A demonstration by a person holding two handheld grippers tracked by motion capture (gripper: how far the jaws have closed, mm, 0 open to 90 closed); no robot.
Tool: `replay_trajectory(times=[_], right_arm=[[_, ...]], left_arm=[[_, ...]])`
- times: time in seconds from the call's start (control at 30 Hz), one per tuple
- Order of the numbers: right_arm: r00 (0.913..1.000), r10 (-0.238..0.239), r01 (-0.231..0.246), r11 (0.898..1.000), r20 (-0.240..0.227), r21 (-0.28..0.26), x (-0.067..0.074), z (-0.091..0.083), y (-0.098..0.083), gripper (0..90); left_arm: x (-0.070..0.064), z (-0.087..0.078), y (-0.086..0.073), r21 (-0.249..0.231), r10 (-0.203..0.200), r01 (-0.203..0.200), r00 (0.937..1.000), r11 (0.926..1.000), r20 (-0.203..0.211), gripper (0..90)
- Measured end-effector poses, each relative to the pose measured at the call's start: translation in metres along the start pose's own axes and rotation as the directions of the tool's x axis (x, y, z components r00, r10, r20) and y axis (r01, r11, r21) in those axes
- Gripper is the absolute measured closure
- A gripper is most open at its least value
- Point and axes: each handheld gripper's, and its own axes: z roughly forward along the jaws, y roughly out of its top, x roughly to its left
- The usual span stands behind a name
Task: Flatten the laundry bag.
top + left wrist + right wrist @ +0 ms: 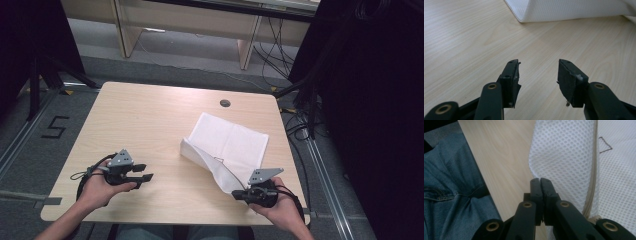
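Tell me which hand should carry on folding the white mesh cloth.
Right, probably. The right tool is shut on the near corner of the white mesh cloth, lifting that edge off the table. The left tool stands open beside the cloth, touching nothing.

Closed claw (540, 179) on white mesh cloth (564, 152)

Left gripper (141, 172): we rest it on the table (150, 120), well apart to the left of the cloth (227, 145).
Right gripper (237, 194): we hold it at the table's near edge, the cloth's near corner at its tips.
Cloth: it lies ahead of both grippers.
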Motion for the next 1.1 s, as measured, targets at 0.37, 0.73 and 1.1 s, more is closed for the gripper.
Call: replay_trajectory(times=[0.37,0.73,1.1], right_arm=[[0.9993,0.004,-0.002,0.997,-0.037,0.075,0.001,0.007,-0.01,89.3],[0.9909,0.125,-0.124,0.992,-0.051,0.029,-0.003,-0.003,-0.01,65.3],[0.9127,0.289,-0.339,0.93,0.289,0.14,-0.048,0.007,-0.011,90.0]], left_arm=[[0.006,-0.003,-0.001,-0.02,-0.054,0.053,0.9979,0.9984,-0.036,50.1],[-0.012,0.014,0.011,-0.022,-0.04,0.04,0.9984,0.9989,0.041,62.2],[-0.044,0.052,0.022,0.115,0.082,-0.099,0.9867,0.9884,0.14,84.4]])
